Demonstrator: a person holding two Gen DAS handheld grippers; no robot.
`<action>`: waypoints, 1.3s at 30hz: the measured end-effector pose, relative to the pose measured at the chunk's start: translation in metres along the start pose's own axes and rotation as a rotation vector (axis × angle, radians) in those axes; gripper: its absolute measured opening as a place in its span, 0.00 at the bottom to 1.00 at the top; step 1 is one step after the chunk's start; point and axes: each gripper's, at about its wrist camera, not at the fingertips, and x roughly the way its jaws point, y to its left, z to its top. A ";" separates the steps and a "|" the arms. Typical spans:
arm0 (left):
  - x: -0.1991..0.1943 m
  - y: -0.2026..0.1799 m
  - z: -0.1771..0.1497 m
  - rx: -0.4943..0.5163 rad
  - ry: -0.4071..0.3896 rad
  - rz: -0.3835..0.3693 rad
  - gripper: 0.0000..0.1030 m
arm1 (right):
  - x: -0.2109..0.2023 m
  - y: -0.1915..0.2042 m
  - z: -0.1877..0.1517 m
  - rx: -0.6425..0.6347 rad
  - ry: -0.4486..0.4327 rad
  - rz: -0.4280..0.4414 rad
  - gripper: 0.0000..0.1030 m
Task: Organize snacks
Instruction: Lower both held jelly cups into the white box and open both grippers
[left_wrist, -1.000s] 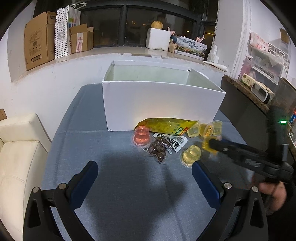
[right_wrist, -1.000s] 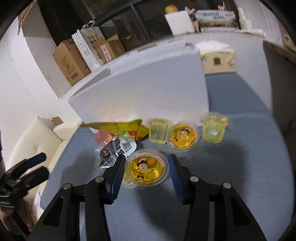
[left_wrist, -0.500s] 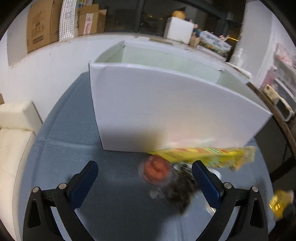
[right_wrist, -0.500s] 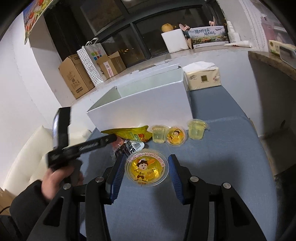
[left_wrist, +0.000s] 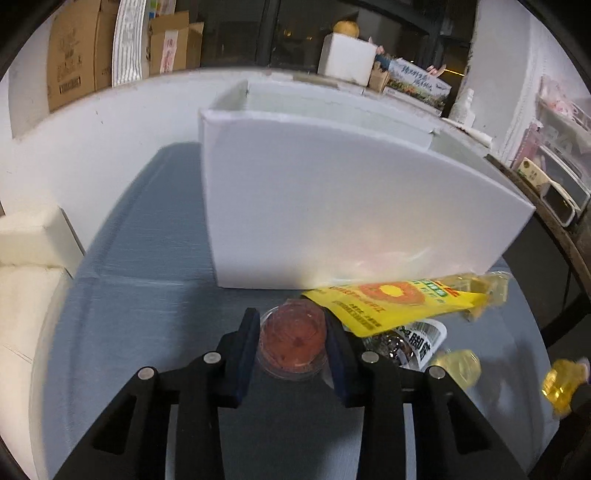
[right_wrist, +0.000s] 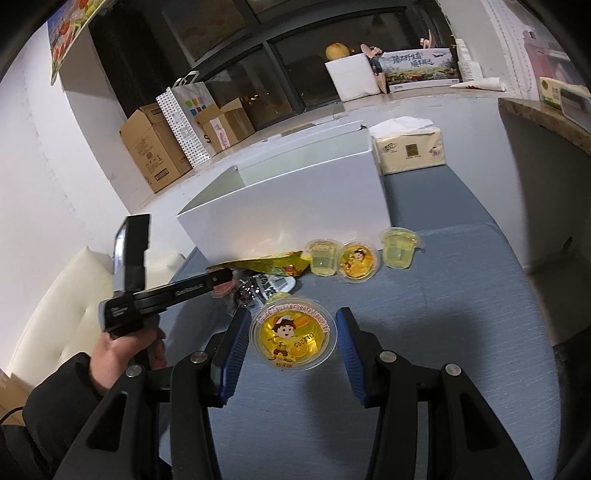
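— Where is the red jelly cup (left_wrist: 293, 339)?
— Down on the blue tablecloth (left_wrist: 147, 325), before the white box (left_wrist: 332, 214); the left gripper (left_wrist: 291, 341) has just been closing, its pads flanking the cup.
— And the other view?
— Only there: the right gripper (right_wrist: 291, 338) clamps a yellow jelly cup (right_wrist: 292, 338) above the cloth.

Dark window (right_wrist: 258, 74) above a white ledge (right_wrist: 406, 99); cardboard boxes (right_wrist: 155, 151) on the ledge; cream sofa (left_wrist: 26, 288) below it.
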 end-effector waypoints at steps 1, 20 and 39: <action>-0.008 0.000 -0.002 0.010 -0.015 -0.001 0.38 | 0.000 0.003 0.000 -0.005 -0.002 0.006 0.50; -0.115 -0.029 0.073 0.126 -0.249 -0.112 0.35 | 0.005 0.046 0.096 -0.120 -0.132 0.034 0.50; -0.017 -0.012 0.146 0.076 -0.148 -0.017 1.00 | 0.099 -0.015 0.180 -0.047 -0.015 -0.134 0.95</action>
